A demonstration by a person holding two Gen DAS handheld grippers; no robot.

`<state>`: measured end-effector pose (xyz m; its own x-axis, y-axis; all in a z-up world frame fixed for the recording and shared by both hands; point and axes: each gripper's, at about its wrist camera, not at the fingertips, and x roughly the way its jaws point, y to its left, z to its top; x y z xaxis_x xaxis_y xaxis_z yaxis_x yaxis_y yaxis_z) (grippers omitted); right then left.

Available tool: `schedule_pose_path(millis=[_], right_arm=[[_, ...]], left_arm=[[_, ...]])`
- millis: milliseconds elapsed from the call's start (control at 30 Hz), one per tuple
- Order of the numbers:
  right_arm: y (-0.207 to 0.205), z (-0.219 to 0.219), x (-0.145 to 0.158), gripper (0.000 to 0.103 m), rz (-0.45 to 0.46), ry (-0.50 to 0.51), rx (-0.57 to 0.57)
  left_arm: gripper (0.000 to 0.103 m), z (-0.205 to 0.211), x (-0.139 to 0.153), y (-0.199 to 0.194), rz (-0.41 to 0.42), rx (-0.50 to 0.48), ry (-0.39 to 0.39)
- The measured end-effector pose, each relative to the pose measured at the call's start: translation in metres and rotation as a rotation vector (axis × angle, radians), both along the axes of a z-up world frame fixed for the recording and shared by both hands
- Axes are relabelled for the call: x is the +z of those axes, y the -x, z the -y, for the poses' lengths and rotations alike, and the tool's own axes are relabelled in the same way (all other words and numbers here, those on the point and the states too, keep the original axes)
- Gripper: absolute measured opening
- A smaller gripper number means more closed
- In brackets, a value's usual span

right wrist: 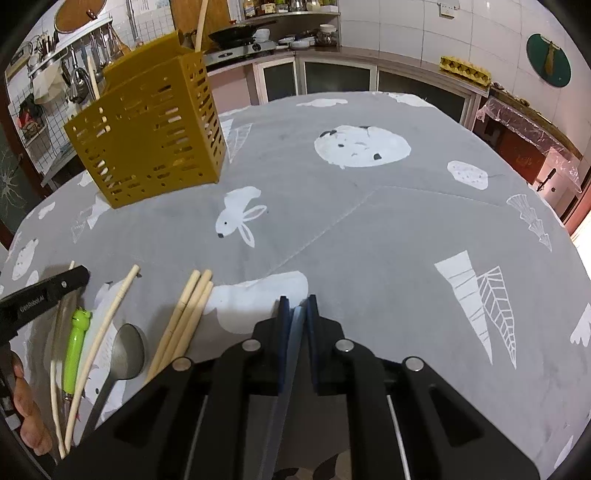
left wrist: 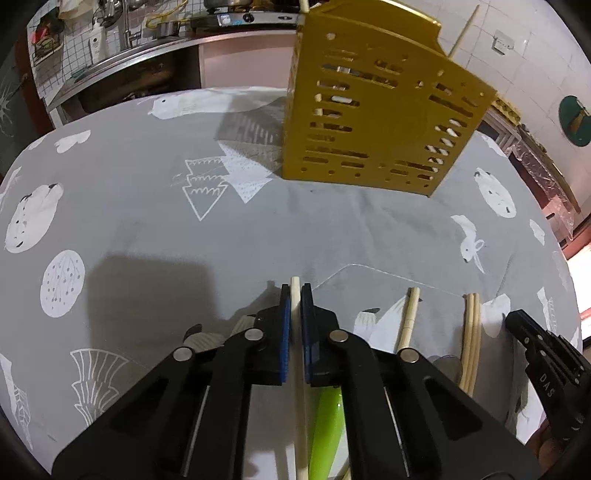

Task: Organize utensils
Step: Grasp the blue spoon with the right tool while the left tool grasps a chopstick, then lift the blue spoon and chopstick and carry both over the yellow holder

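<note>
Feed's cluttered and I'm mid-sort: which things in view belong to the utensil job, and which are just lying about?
Job:
- yellow slotted holder
- chopstick clamped in the left gripper
- slim blue-grey utensil clamped in the right gripper
- three bundled chopsticks
- loose chopstick
- metal spoon
- green-handled utensil

Lying about:
- egg carton
- pan on the cooker

A table is covered by a grey tablecloth (right wrist: 369, 236) printed with white rabbits, bears, trees and dotted circles. A yellow slotted utensil holder (right wrist: 147, 125) is stood upright on the cloth toward the far side. At the near edge, a bundle of three chopsticks (right wrist: 184, 317), a single chopstick (right wrist: 110, 314), a metal spoon (right wrist: 125, 350) and a green-handled utensil (right wrist: 75, 343) are laid side by side on the cloth.
</note>
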<state>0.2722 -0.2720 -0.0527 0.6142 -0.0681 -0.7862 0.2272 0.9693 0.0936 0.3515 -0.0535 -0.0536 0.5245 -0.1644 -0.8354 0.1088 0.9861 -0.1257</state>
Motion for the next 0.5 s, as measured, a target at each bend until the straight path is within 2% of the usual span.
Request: schedule_pose_path(millis=[200, 500], right_arm=[[0.009, -0.003, 0.025, 0.008, 0.088, -0.006, 0.015], [0.022, -0.011, 0.057, 0.008, 0.233, -0.007, 0.041]], left_arm=[[0.004, -0.013, 0.024, 0.010, 0.067, -0.007, 0.036], [0.004, -0.041, 0.086, 0.037, 0.252, 0.005, 0.070]])
